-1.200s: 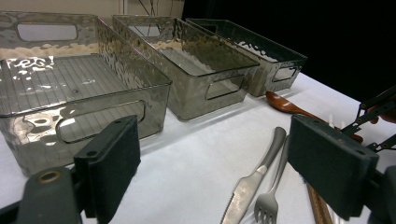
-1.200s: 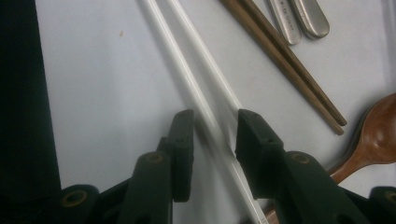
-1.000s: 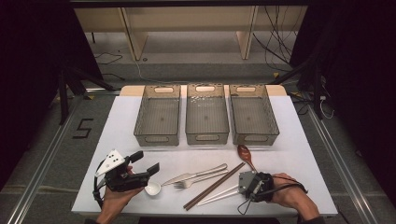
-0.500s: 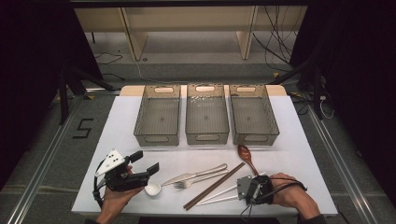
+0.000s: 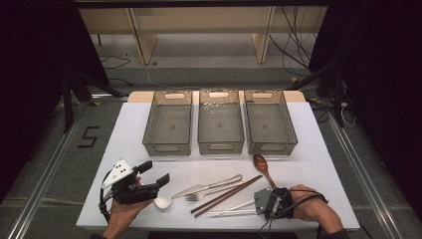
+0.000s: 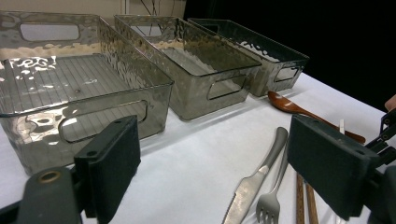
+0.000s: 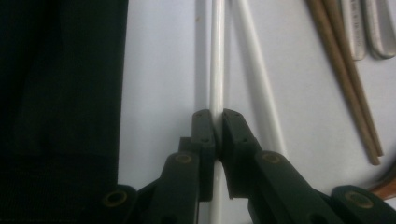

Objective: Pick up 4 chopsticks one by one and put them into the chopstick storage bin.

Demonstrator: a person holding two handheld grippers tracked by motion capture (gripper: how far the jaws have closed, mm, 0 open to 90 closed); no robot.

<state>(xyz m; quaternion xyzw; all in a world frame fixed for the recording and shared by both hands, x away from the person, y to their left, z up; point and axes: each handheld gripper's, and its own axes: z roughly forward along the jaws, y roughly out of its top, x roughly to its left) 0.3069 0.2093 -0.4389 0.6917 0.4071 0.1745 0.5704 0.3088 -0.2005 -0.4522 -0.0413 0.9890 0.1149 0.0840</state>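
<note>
Cutlery lies at the front of the white table. My right gripper points left along the table, and its jaws have just been closing. They are now shut on a white chopstick, with a second white chopstick lying loose beside it. In the high view the right gripper is at the right end of the white chopsticks. My left gripper hovers open beside a white spoon. The left gripper holds nothing.
Brown chopsticks, a knife and a fork lie between the grippers. A wooden spoon lies behind the right hand. Three clear bins stand in a row across the table's far half.
The right gripper's jaws have drawn together around the white chopstick. Both hands have kept their places, and the left gripper is unchanged.
</note>
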